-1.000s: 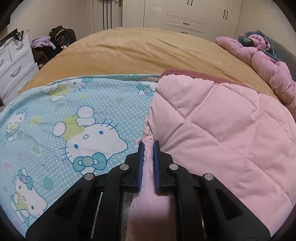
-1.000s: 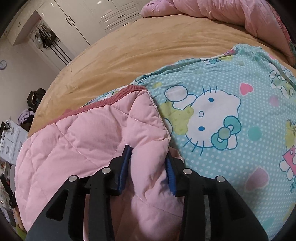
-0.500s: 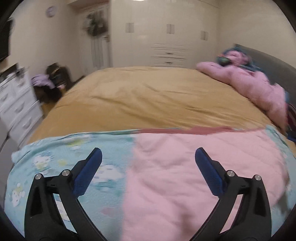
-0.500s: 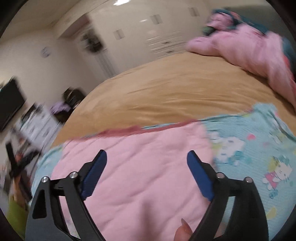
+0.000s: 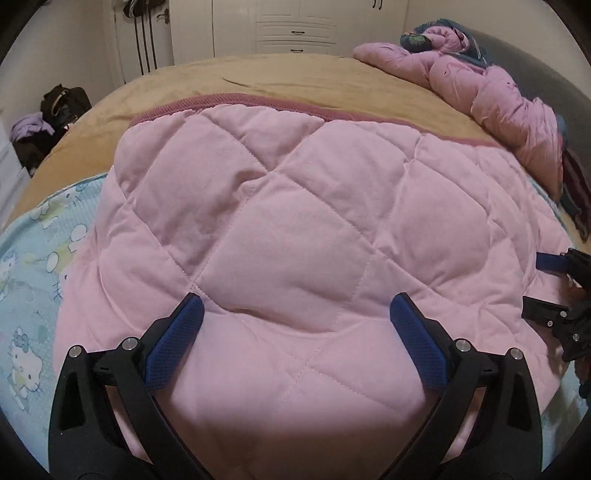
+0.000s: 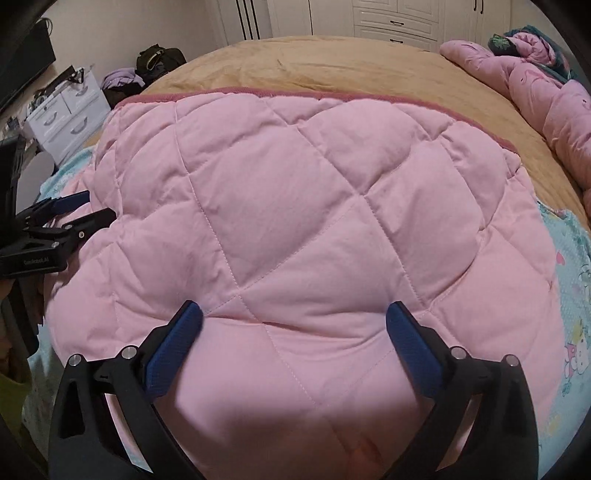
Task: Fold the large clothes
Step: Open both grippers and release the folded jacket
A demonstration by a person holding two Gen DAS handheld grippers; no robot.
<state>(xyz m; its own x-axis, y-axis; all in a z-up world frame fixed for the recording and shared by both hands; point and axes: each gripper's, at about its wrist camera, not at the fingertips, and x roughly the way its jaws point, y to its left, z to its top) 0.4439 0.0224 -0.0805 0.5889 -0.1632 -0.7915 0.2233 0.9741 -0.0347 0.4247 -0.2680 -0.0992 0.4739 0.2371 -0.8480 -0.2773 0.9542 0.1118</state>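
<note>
Where a second ago we saw both grippers pinching folds of the pink quilted garment (image 5: 295, 229), we now find them let go: the left gripper (image 5: 295, 317) has its blue pads (image 5: 173, 343) spread wide, and the right gripper (image 6: 293, 323) is just finishing opening, its jaws equally wide, with nothing pressed between either pair. The garment, then bunched beside the cartoon-cat sheet (image 5: 29, 258), now lies spread flat in front of and beneath both grippers, covering most of that sheet; its darker pink ribbed edge (image 5: 229, 101) runs along the far side, on the tan bedspread (image 5: 295, 77). We see both grippers angled downward over the near part of the garment, hovering just above it without touching. From the left wrist view the right gripper shows at the far right edge, side-on; from the right wrist view the left gripper appears at the far left edge, and on its black body (image 6: 33, 262) we can make out small pale lettering, too blurred to read with certainty. Beyond the grippers, to the far right, a crumpled pink duvet (image 5: 498, 96) lies at the bed's edge; white wardrobes (image 5: 295, 26) stand behind.
</note>
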